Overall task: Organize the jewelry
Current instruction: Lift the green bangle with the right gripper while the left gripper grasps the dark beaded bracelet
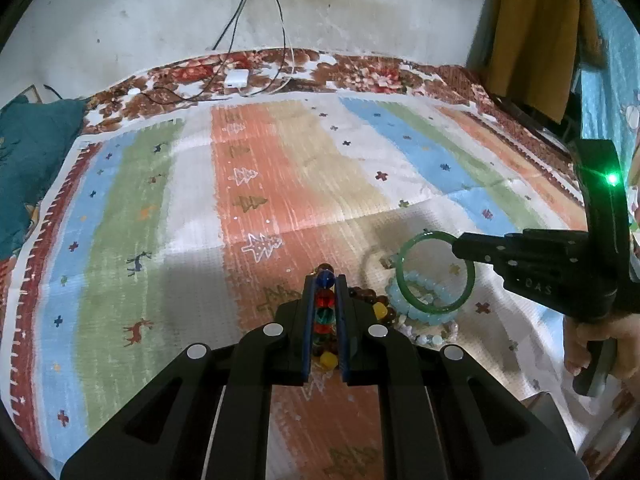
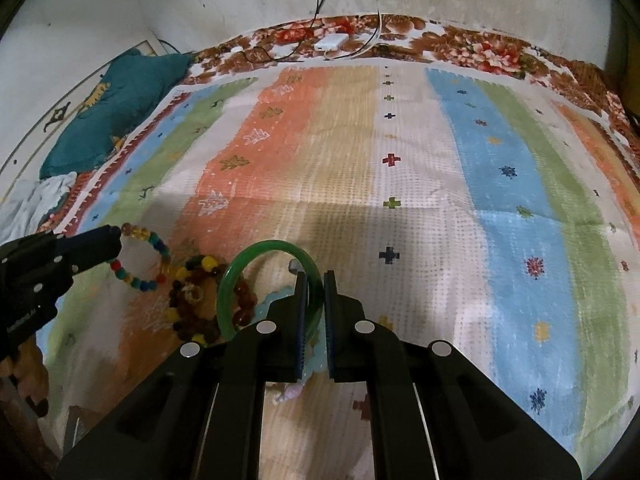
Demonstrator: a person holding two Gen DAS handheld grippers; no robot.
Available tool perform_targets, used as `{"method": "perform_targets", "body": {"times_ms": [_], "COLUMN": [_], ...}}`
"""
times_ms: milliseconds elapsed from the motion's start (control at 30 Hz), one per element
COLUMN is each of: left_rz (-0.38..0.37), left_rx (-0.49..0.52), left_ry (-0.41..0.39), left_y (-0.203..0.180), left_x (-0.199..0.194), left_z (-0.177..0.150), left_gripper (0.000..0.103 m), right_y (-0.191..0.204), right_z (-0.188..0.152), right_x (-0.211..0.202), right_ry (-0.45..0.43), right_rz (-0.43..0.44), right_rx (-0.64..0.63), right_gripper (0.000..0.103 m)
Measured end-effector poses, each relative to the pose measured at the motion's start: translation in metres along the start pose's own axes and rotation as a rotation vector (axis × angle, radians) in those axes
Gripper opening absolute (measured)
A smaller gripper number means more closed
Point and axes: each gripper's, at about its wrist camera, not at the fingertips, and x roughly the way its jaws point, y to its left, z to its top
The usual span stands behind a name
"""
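Left wrist view. Left gripper [image 1: 325,280] is seen closed on a multicoloured bead bracelet [image 1: 325,312], the beads lined up between the two blue pads. A small heap of jewelry lies just to its right on the striped mat [image 1: 256,152]: a pale blue bead bracelet [image 1: 428,312], brown and yellow beads [image 1: 380,308], a pinkish strand below. The right gripper [image 1: 456,245] is shown clamped on the rim of a green bangle [image 1: 436,274], which overlaps the pale blue beads.

Right wrist view. The green bangle [image 2: 256,280] is pinched between the right gripper [image 2: 316,276] pads, loop leaning out to the left over the brown-and-yellow bead cluster [image 2: 192,300]. The left gripper [image 2: 114,244] is seen holding the multicoloured bead bracelet [image 2: 148,258], its loop hanging free; whether it clears the mat cannot be told.

Step judged: two pieces are being separated from the heap at once. Next move likely calls for each piece to be drawn clear without snagging neighbouring strands, then laid apart on bare mat.
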Motion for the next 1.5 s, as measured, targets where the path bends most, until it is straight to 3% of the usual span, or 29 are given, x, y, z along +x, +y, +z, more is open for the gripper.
{"method": "perform_targets", "body": {"times_ms": [900,1500], "left_rz": [-0.018,-0.052], "left_rx": [-0.051,-0.072], "left_ry": [-0.043,-0.101], "left_y": [-0.020,-0.030], "left_x": [-0.042,-0.085], "left_z": [-0.015,-0.029], "left_gripper": [0.009,0.009], "right_y": [0.019,0.035], "right_z": [-0.022,-0.051], "right_x": [-0.071,-0.103], "right_ry": [-0.103,-0.126], "right_rz": [0.024,0.043], "right_rx": [-0.021,-0.040], "right_gripper": [0.009,0.009]}}
